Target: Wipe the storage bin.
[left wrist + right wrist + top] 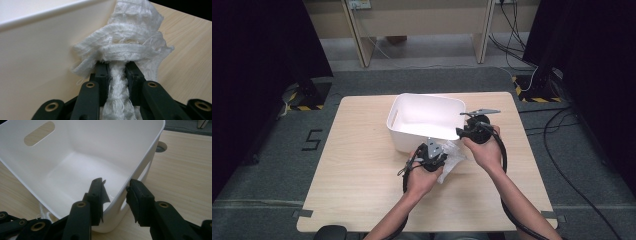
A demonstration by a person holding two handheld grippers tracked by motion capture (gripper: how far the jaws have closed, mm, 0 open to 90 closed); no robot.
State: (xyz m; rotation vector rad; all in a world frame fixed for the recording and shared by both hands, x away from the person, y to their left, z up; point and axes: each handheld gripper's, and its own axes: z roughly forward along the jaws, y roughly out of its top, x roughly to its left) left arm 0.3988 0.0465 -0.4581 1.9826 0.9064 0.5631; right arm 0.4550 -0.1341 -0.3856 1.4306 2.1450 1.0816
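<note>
High view: white plastic tub [424,120] on the wooden tabletop [352,165]; left gripper [430,156] and right gripper [477,131] at its near side.
Left gripper view: jaws clamped on a white woven cloth [125,47] beside the tub wall.
Right gripper view: jaws pinching the tub rim.

A: Where is there room to pass?
B: The left half of the counter [352,165] in the high view, and its lower edge.
A: What blocks the middle?
B: The white bin [424,122] at upper centre, with the cloth [452,159] bunched against its near wall.
</note>
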